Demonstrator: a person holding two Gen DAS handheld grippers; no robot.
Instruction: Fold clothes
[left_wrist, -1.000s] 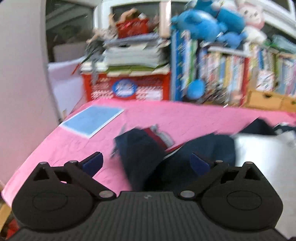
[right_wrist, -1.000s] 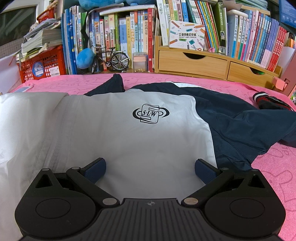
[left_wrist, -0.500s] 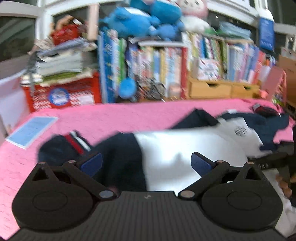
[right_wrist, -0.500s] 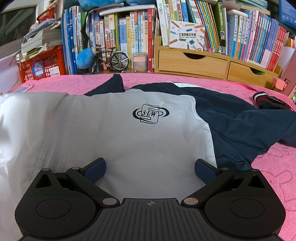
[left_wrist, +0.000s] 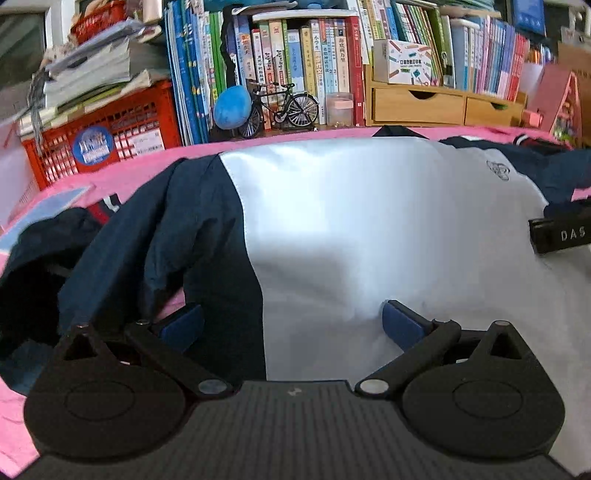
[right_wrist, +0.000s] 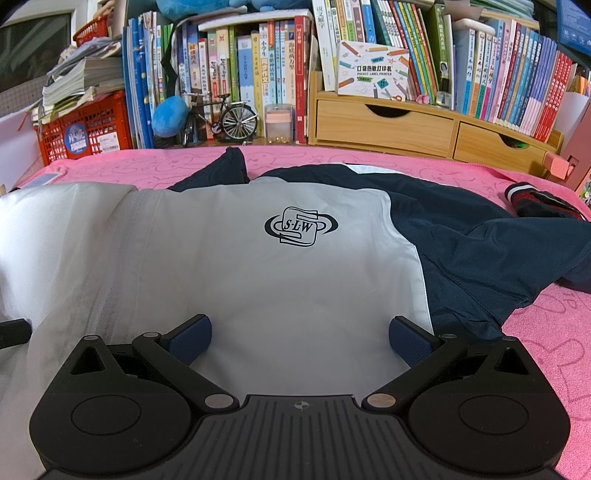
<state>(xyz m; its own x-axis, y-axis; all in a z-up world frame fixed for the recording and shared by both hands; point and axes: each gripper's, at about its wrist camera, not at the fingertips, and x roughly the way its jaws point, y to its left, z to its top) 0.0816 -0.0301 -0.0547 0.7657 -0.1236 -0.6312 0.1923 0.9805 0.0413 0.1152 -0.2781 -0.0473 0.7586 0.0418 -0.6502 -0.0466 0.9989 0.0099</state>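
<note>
Lying spread beneath both hand-held grippers' parted fingers: jacket (right_wrist: 288, 280).

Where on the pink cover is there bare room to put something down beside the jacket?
Bare pink cover lies right of the navy sleeve, and a strip runs between the jacket and the red crate. The back edge is crowded by the model bicycle and wooden drawers.

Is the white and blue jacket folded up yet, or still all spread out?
Mostly spread out. The jacket lies front-up on the pink cloth, its navy sleeve flung sideways. Only its left side looks turned over.
</note>
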